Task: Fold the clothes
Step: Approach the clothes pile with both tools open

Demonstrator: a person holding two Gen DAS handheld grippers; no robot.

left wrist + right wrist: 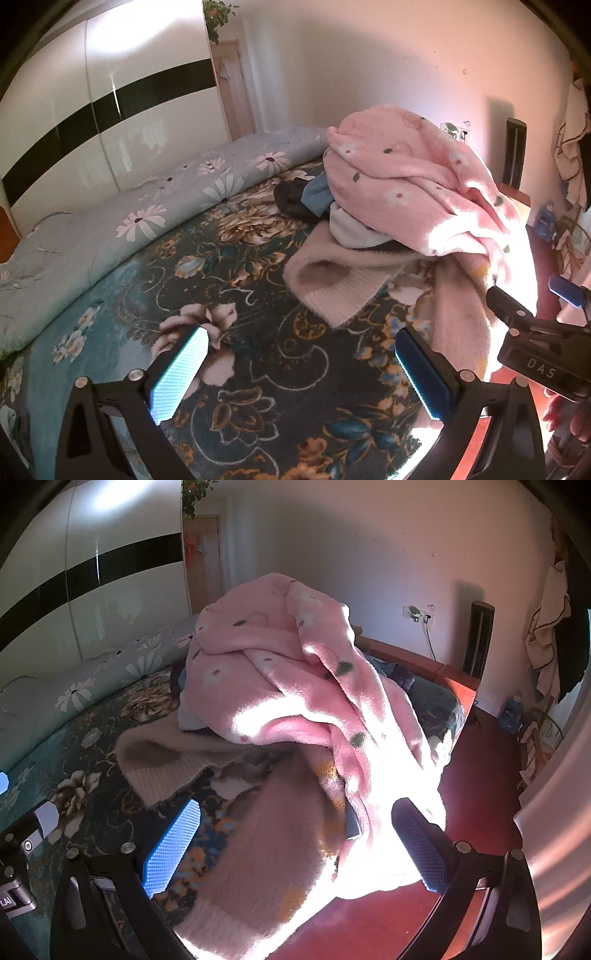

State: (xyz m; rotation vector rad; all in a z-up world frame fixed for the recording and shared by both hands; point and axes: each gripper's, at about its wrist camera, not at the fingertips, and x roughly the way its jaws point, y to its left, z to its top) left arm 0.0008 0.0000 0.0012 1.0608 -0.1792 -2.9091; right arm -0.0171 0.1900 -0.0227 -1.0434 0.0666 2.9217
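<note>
A pile of clothes lies on the bed. On top is a pink fleece garment with flower dots (413, 177), also in the right wrist view (280, 679). Under it lies a beige knit sweater (332, 280) whose hem hangs over the bed edge (266, 849). White, blue and dark pieces (314, 195) sit behind. My left gripper (303, 373) is open and empty above the floral bedspread, short of the pile. My right gripper (295, 849) is open, its fingers either side of the sweater's hanging part, not closed on it.
The bed carries a dark teal floral spread (229, 288) and a rolled light-blue daisy quilt (147, 206) along the far side. A glossy white wardrobe (92, 122) stands behind. The red bed frame (424, 668) and red floor (480, 775) lie to the right.
</note>
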